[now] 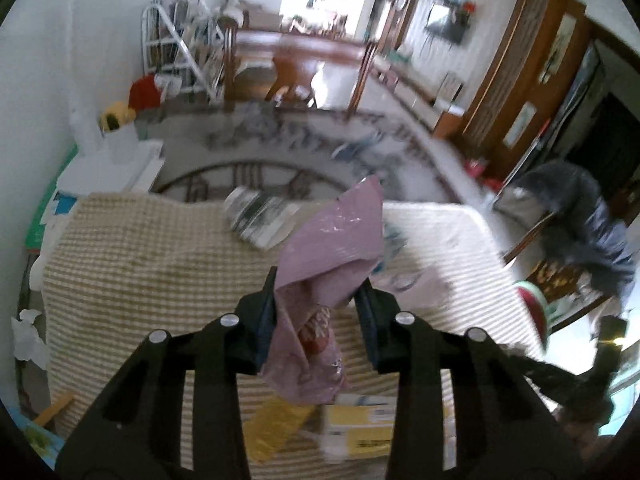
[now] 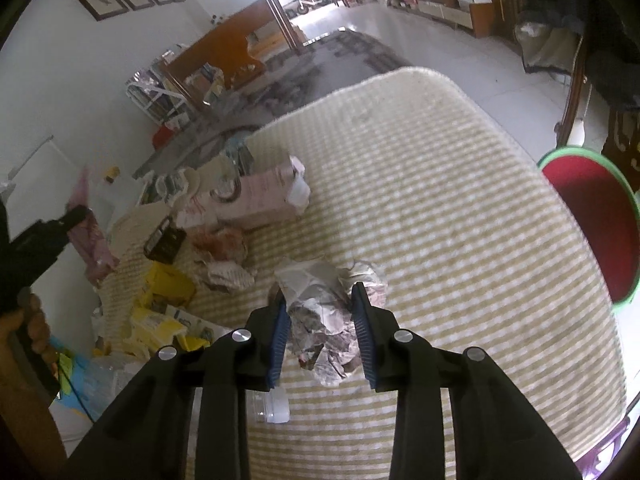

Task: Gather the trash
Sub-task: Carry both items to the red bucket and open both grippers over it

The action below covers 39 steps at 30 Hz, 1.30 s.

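My left gripper [image 1: 318, 300] is shut on a crumpled pink plastic wrapper [image 1: 332, 248] and holds it above the striped beige mat [image 1: 140, 264]. The same gripper and wrapper [image 2: 94, 248] show at the left edge of the right wrist view. My right gripper [image 2: 322, 308] is shut on a wad of crumpled newspaper [image 2: 328, 312], held over the mat [image 2: 460, 208]. More trash lies on the mat's left side: a pink carton [image 2: 256, 200], crumpled paper balls [image 2: 224, 260], a black packet [image 2: 166, 242] and yellow packaging [image 2: 164, 292].
A red tub with a green rim [image 2: 592, 224] stands at the mat's right edge. Yellow cartons [image 1: 356, 424] lie below my left gripper. A patterned grey rug [image 1: 300, 140], wooden furniture [image 1: 304, 60] and a white rack [image 1: 176, 48] lie beyond. A chair with dark clothes [image 1: 576, 216] stands right.
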### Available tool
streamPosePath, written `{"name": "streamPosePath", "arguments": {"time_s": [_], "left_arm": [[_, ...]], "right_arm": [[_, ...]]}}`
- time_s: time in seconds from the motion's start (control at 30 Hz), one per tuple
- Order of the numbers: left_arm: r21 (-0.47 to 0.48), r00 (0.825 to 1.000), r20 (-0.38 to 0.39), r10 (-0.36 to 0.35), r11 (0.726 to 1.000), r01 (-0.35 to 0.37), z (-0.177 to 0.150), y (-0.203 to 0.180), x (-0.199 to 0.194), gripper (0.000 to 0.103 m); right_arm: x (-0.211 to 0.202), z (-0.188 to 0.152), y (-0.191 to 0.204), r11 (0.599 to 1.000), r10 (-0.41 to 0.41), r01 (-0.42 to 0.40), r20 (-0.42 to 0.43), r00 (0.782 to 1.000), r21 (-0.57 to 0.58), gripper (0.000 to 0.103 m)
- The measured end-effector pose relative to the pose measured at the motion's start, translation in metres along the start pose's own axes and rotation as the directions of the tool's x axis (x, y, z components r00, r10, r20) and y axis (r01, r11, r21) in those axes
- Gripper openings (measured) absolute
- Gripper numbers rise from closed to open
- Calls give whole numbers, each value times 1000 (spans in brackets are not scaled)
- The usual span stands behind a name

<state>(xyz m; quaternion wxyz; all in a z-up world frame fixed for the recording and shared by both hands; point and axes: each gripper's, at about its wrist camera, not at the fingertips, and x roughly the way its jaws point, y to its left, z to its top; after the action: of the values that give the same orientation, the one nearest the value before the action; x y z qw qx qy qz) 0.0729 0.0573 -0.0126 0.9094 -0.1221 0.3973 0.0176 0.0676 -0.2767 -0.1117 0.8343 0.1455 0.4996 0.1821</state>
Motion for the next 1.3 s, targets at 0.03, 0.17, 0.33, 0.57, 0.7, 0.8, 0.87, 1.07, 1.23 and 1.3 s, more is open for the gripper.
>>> {"name": "streamPosePath", "arguments": {"time_s": [0.03,0.17,0.33,0.57,0.7,0.8,0.87,1.07,1.23,1.3], "left_arm": [[-6,1000,17,-18,1000,19,2,-7,-7,35],[-13,995,49,-91,996,92,6,-34,-19,35],[21,984,60,-165,986,164,5,-76,-22,35],[27,975,2,-221,975,221,-9,-125,4,35],[36,968,-44,-247,968,249,-16,-159,23,35],[57,962,-75,-263,962,267,-21,-185,36,35],[82,959,-94,-267,958,275,-25,-205,44,35],[116,942,-151,-299,941,318,-31,-254,67,35],[162,932,-186,-312,926,342,-33,-296,83,35],[170,928,-203,-314,922,349,-35,-310,91,35]], "right_arm": [[-3,2,0,1000,1,-1,9,1000,-5,30],[-13,11,-3,1000,7,-6,39,999,-24,30],[-24,20,-15,999,5,-3,54,999,-37,29],[-36,23,-42,999,6,-4,51,999,-44,29],[-43,28,-68,1000,4,-3,55,998,-23,29],[-56,37,-96,1000,-13,12,85,996,12,29],[-70,45,-120,998,-40,35,118,992,43,29],[-112,56,-193,977,-149,114,199,969,178,29],[-141,53,-251,941,-235,162,228,945,297,29],[-147,51,-267,930,-256,174,228,940,324,29]]}}
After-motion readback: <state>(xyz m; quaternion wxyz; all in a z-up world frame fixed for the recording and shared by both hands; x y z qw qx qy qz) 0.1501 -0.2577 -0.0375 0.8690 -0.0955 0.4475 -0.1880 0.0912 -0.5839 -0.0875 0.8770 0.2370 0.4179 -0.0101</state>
